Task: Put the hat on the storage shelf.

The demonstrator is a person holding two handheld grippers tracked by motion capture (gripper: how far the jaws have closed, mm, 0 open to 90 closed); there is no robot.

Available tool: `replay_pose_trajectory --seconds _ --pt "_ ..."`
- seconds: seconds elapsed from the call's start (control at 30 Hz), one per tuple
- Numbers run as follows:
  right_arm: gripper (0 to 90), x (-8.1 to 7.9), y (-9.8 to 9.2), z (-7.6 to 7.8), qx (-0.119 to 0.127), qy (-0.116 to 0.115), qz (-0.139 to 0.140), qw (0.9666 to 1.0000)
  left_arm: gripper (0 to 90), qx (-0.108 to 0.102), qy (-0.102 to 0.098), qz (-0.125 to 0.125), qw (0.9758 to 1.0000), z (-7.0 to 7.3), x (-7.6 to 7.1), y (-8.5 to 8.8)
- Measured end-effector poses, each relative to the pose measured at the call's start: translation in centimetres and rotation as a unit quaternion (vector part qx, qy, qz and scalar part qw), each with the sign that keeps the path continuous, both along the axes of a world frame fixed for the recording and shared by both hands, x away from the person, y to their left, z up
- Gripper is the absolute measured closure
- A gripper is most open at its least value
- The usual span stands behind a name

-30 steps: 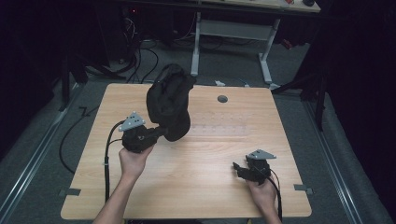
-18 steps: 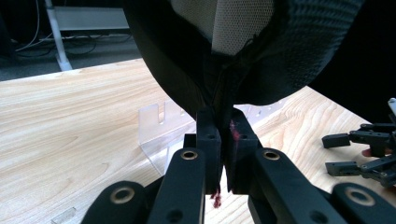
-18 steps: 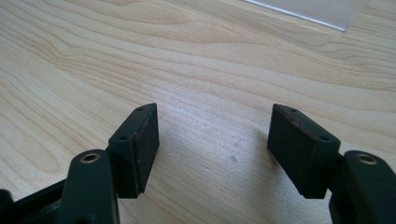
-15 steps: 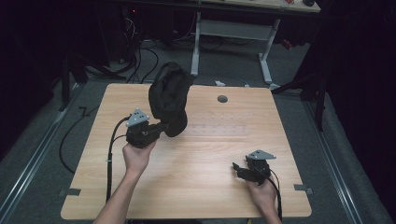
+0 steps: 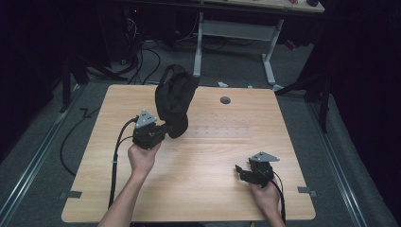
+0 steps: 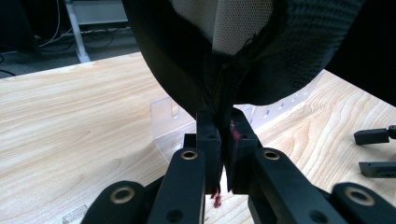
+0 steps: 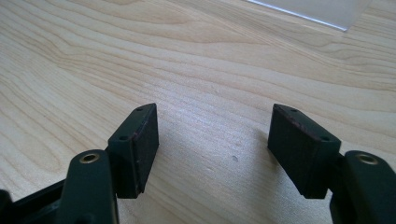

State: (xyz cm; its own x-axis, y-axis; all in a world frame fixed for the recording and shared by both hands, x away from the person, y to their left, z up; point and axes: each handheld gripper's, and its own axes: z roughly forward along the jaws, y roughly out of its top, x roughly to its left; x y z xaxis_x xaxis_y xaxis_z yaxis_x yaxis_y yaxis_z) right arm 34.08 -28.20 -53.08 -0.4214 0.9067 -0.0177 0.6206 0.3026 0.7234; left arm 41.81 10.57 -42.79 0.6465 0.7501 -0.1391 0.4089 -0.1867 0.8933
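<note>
My left hand-held gripper (image 5: 163,128) is clamped on the lower edge of a black cap (image 5: 174,97), its jaws pressed together on the fabric seam, as the left gripper view shows close up (image 6: 223,140). The cap stands up from the jaws, clear of the tabletop (image 5: 213,189), with its long axis running up and away toward the far side, leaning a little right. Its hollow faces my left camera, where I see pale mesh lining (image 6: 233,23) inside the dark shell; I see nothing lying inside it.

My right hand-held gripper (image 5: 243,172) rests low at the near right of the tabletop, jaws apart and empty (image 7: 212,154), bare wood between them. From it, the cap lies to the left and farther off, well apart, so the left hand is plainly the nearer one.

A clear plastic stand (image 6: 170,123) sits on the tabletop just beyond the left jaws, under the cap. I judge it the likely place to set the cap.
</note>
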Motion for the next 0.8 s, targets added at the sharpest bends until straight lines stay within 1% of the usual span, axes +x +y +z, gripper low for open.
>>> replay_pose_trajectory --seconds 0.13,0.23,0.33,0.37,0.6,0.67,0.8 --pt "34.0 0.0 0.0 0.0 -0.001 -0.001 0.001 1.0 86.1 0.007 -0.001 -0.001 1.0 -0.3 0.1 -0.2" --pt "34.0 0.0 0.0 0.0 -0.001 -0.001 0.001 1.0 86.1 0.009 0.001 -0.001 1.0 -0.5 0.2 -0.4" --pt "34.0 0.0 0.0 0.0 -0.001 0.0 0.0 1.0 86.0 0.006 0.011 -0.001 0.9999 -0.9 0.4 -0.5" --pt "34.0 0.0 0.0 0.0 0.0 0.0 0.0 1.0 86.0 0.009 0.013 -0.002 0.9999 -1.0 0.4 -0.6" --pt "34.0 0.0 0.0 0.0 -0.001 -0.001 0.001 1.0 85.8 0.01 0.024 -0.005 0.9997 -1.6 0.5 -0.6" --pt "33.9 0.0 0.0 0.0 -0.001 -0.002 0.001 1.0 85.6 0.012 0.031 -0.008 0.9994 -1.8 0.6 -0.6" --pt "33.9 0.0 0.0 0.0 -0.002 -0.002 0.001 1.0 85.4 0.008 0.033 -0.01 0.9994 -1.9 0.5 -0.5"
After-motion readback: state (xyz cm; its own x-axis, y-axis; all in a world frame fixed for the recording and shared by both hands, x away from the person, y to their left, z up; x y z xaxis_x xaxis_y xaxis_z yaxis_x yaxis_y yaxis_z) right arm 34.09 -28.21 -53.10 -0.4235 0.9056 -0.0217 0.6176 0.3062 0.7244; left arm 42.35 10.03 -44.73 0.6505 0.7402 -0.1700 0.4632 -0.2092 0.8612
